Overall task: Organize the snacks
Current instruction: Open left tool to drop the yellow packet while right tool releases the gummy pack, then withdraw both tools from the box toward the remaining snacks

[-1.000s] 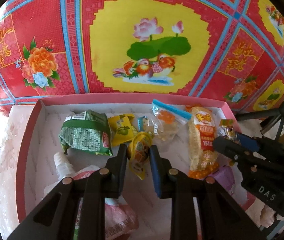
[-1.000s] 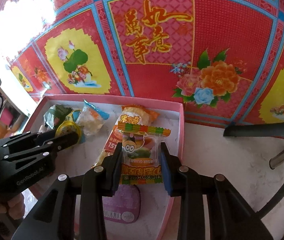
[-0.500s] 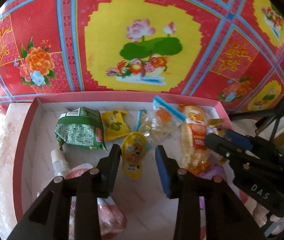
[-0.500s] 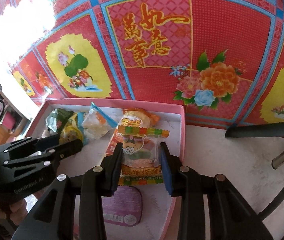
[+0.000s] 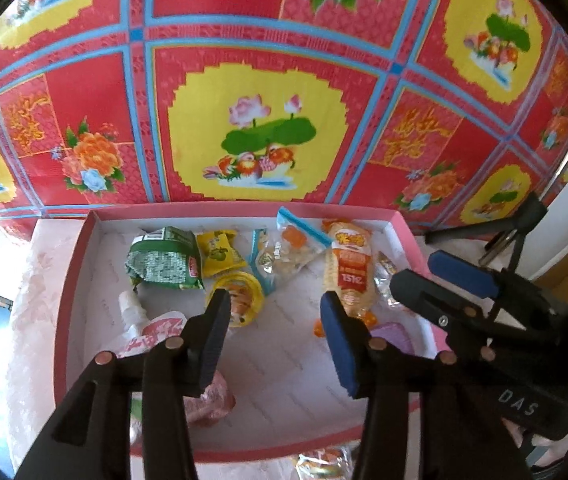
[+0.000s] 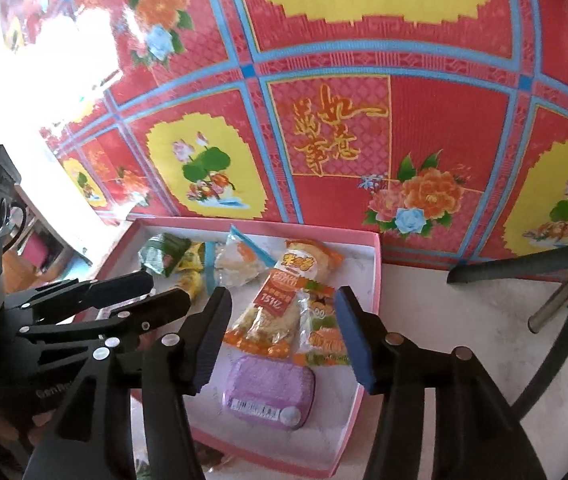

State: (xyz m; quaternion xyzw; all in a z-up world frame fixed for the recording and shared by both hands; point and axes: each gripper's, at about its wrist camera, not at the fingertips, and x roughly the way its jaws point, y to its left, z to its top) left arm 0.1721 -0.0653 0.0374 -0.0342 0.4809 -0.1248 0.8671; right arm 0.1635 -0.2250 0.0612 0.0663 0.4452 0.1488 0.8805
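Pink cardboard walls frame the shallow box (image 5: 72,280) in front of you, and all the snacks you can see lie on its white floor. Your left gripper (image 5: 274,312) hangs above the middle of the box with its jaws spread wide and nothing between them; the yellow jelly cup (image 5: 240,300) sits just past its left finger, apart from the pad as far as you can tell. Behind the cup lie the green packet (image 5: 164,260), the small yellow packet (image 5: 220,250) and a clear bag with a blue strip (image 5: 291,244). A white-capped pouch (image 5: 152,328) rests near the left wall.

Your right gripper (image 6: 282,320) is likewise spread and empty, poised over the box's right side. Between its fingers you look down on the long orange corn snack (image 6: 280,300), with the gummy packet (image 6: 319,328) beside it, its edge seemingly lapping the corn snack, though blur makes that uncertain. The purple tin (image 6: 270,392) lies nearest you. Red patterned cloth (image 6: 403,60) rises behind the box.
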